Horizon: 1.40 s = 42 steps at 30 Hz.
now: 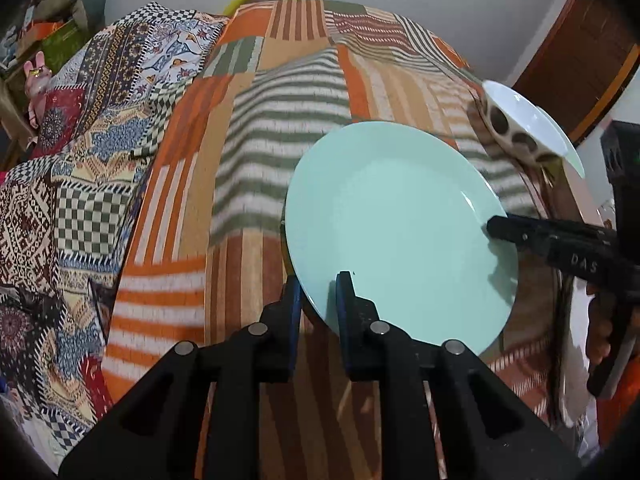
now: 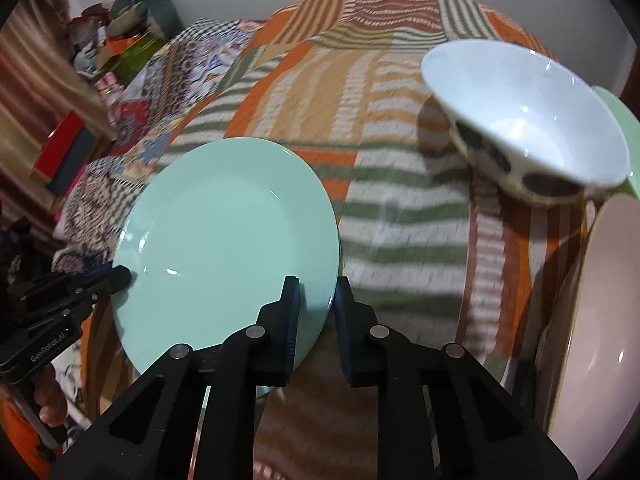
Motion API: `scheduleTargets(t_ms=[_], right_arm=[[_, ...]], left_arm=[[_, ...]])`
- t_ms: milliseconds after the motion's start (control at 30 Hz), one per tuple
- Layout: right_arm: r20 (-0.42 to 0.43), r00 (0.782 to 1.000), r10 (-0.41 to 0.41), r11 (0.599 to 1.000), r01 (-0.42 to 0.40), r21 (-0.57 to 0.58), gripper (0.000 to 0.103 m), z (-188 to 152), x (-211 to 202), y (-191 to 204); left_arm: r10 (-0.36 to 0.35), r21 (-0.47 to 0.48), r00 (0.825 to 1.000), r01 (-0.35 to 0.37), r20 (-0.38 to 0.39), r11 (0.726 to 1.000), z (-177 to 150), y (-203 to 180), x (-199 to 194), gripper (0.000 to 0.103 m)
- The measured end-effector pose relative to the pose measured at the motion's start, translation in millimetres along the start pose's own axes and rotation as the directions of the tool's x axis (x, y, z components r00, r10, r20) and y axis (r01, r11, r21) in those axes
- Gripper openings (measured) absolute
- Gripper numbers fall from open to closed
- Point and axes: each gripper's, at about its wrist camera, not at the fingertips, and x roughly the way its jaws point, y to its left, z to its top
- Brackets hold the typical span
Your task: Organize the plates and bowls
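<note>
A mint-green plate (image 1: 396, 232) is held tilted above the striped bedspread (image 1: 256, 152). My left gripper (image 1: 318, 292) is shut on its near left rim, one finger over and one under. My right gripper (image 2: 318, 294) is shut on the opposite rim of the same plate (image 2: 228, 240); its fingers (image 1: 516, 232) show at the right in the left wrist view. The left gripper's fingers (image 2: 116, 278) show at the left in the right wrist view. A white bowl with dark spots (image 2: 528, 120) sits on the bedspread (image 2: 400, 208) at the right.
A pale pink plate (image 2: 600, 320) lies at the right edge, and a light green plate (image 2: 622, 116) peeks out behind the bowl. A patterned quilt (image 1: 80, 160) covers the left side. Cluttered shelves (image 2: 80, 80) stand at far left, a wooden door (image 1: 580, 60) at far right.
</note>
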Motion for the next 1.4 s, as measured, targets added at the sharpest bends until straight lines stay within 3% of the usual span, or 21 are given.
scheduleTargets(t_ms=[333, 667, 967, 1400], right_arm=[[-0.014, 1.000, 0.000, 1.000, -0.001, -0.025, 0.017, 6, 8, 5], [0.003, 1.000, -0.022, 0.999, 0.022, -0.038, 0.018, 0, 2, 11], [0.099, 0.995, -0.021, 0.999, 0.024, -0.038, 0.018, -15, -47, 11], [0.237, 0.971, -0.011, 1.000, 0.015, -0.012, 0.018, -55, -127, -2]], left_arm=[[-0.009, -0.021, 1.000, 0.008, -0.015, 1.000, 9, 6, 9, 0.020], [0.050, 0.005, 0.999, -0.050, 0.014, 0.999, 12, -3, 7, 0.020], [0.037, 0.014, 0.995, -0.039, 0.090, 0.999, -1, -30, -41, 0.020], [0.013, 0.067, 0.981, -0.027, 0.192, 0.997, -30, -96, -120, 0.020]])
